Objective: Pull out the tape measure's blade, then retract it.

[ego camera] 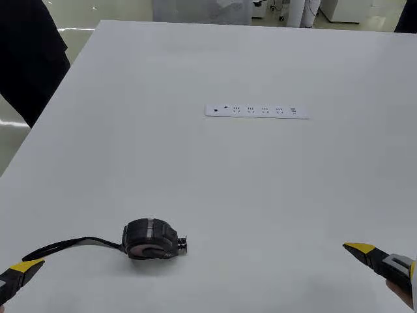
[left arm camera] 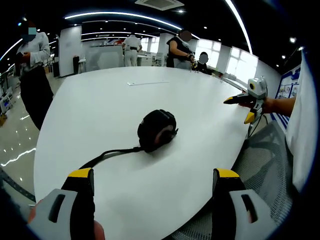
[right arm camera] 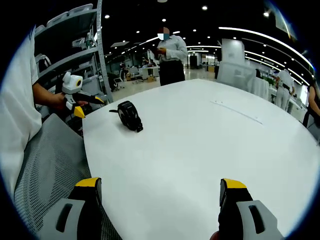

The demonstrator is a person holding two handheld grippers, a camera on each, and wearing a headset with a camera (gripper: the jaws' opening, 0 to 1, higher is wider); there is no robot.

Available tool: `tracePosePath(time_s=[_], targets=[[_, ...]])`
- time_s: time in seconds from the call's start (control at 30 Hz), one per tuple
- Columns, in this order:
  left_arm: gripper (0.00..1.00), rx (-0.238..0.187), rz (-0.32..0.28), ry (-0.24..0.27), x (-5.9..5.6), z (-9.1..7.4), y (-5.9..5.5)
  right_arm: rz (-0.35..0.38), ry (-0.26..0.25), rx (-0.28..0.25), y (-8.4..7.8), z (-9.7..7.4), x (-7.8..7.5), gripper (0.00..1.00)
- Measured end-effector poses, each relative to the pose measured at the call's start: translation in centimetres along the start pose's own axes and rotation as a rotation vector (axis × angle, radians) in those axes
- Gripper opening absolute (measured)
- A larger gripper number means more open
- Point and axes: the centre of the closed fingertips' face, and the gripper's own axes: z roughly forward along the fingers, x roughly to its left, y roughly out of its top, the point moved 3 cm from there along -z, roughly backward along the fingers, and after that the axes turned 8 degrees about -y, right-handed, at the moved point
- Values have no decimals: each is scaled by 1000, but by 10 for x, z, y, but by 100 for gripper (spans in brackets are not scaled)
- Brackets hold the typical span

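Tabletop [ego camera: 273, 195] white, open hall [left arm camera: 115, 47] beyond

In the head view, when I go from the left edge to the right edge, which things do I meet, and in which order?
left gripper -> tape measure -> white power strip -> right gripper

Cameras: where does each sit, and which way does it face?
Head view: on the headset, looking down at the tape measure on the white table; left gripper and right gripper at the bottom corners.
Left gripper view: on the left gripper, facing the tape measure along its open jaws.
Right gripper view: on the right gripper, facing likewise; person's white shirt at left.
Shared: both gripper views show the tape measure and the opposite gripper.
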Motion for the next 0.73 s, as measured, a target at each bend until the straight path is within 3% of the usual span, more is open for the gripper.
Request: tracePosePath(time_s=[0.13,0.17,0.2,0.27,0.3,0.33,0.73], targets=[[95,-8,16,11,1,-1,1,2,0,0,-1,-1,0,99],[90,-2,-4,-13,-2,-1,1,2,-1,1,-1,-1,0,99],[92,-17,6,21,3,-2,4,4,1,1,-1,-1,0,99],[89,-8,-7,1,0,-1,3,2,1,2,-1,-1,1,99],[88,-6,26,18,2,-2,3,2,1,1,-1,-1,0,99],[88,-4,11,0,0,-1,2,2,1,1,-1,-1,0,99],[92,-11,-8,-8,-1,-1,-1,2,1,5,-2,-1,0,99]])
